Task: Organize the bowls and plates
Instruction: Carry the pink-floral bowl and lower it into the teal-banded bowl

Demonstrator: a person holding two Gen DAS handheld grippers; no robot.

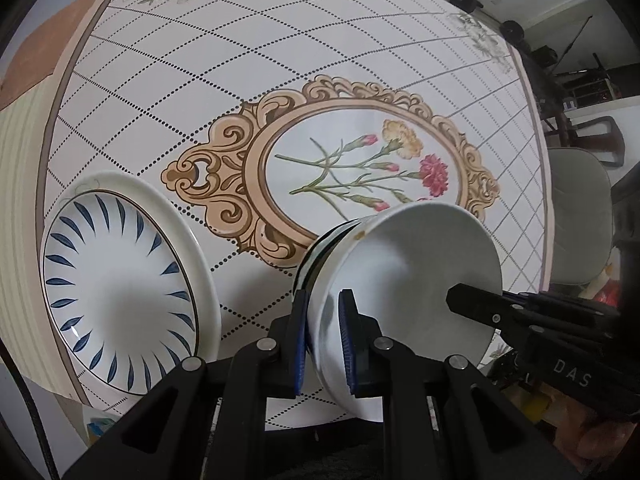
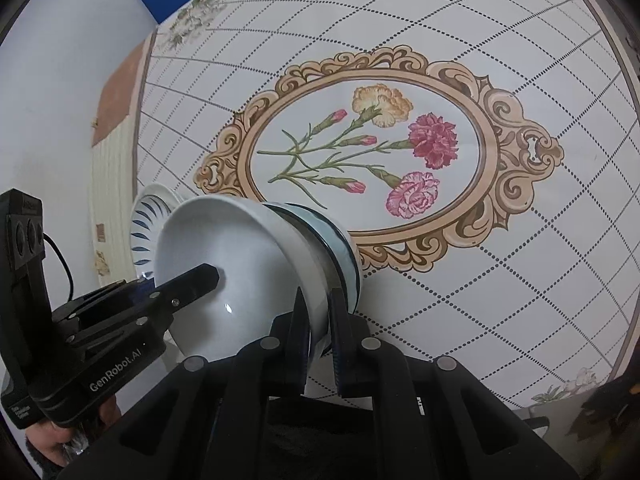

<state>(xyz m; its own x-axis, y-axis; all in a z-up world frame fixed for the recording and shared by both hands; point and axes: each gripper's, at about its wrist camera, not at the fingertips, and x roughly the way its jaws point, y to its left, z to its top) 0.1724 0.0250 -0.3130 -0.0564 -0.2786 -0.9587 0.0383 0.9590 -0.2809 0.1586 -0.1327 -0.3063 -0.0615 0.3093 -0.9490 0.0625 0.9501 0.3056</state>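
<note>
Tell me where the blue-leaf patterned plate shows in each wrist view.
Left wrist: blue-leaf plate fills the lower left, flat on the table.
Right wrist: only a sliver at left-centre, behind the held white bowl.
Shared landmark: the carnation medallion.

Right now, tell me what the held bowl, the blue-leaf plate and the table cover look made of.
White bowl: glazed ceramic by the look, with a glossy highlight inside.
Blue-leaf plate: likely glazed ceramic too, shiny with painted strokes.
Table cover: probably printed vinyl or oilcloth; smooth, faint sheen, flat flower print. Not certain.
</note>
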